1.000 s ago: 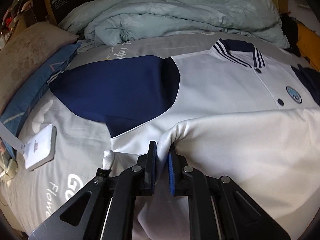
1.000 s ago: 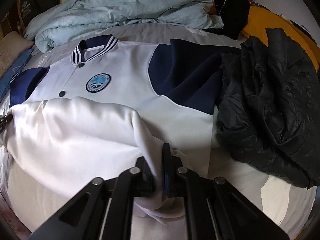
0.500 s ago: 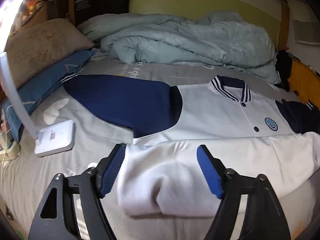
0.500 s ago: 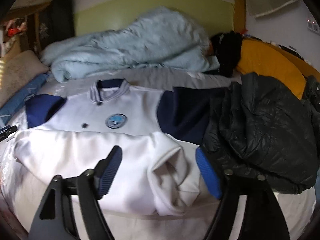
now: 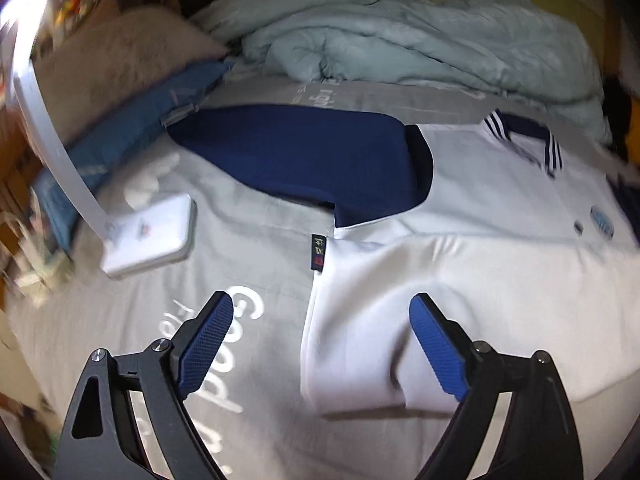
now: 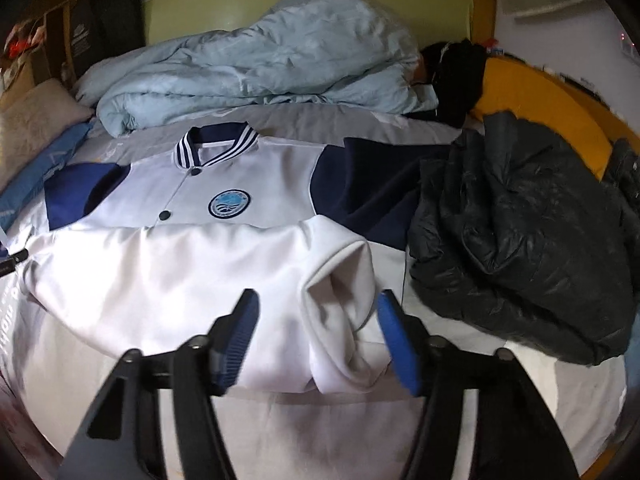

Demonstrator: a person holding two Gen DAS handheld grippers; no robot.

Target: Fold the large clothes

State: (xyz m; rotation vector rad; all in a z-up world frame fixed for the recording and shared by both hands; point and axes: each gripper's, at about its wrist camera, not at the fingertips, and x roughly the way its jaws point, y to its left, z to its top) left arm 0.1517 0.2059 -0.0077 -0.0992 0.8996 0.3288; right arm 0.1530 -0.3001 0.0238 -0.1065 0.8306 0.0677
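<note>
One jacket (image 6: 168, 280), white with navy sleeves, lies flat on the bed (image 5: 248, 240), its lower half folded up over the chest to just below the round badge (image 6: 229, 203). Two hand-held grippers are in view. The left hand-held gripper (image 5: 320, 344) is open and empty, its pads spread over the folded jacket's left edge without touching it. The right hand-held gripper (image 6: 318, 336) is likewise open and empty, over the bunched right corner of the fold.

One white box (image 5: 150, 236) rests on the sheet left of the jacket. One black puffer coat (image 6: 520, 240) is heaped at the right, covering the end of the navy sleeve (image 6: 372, 188). One pale blue duvet (image 6: 256, 64) is piled beyond the collar. Two pillows (image 5: 132, 116) are stacked at the left.
</note>
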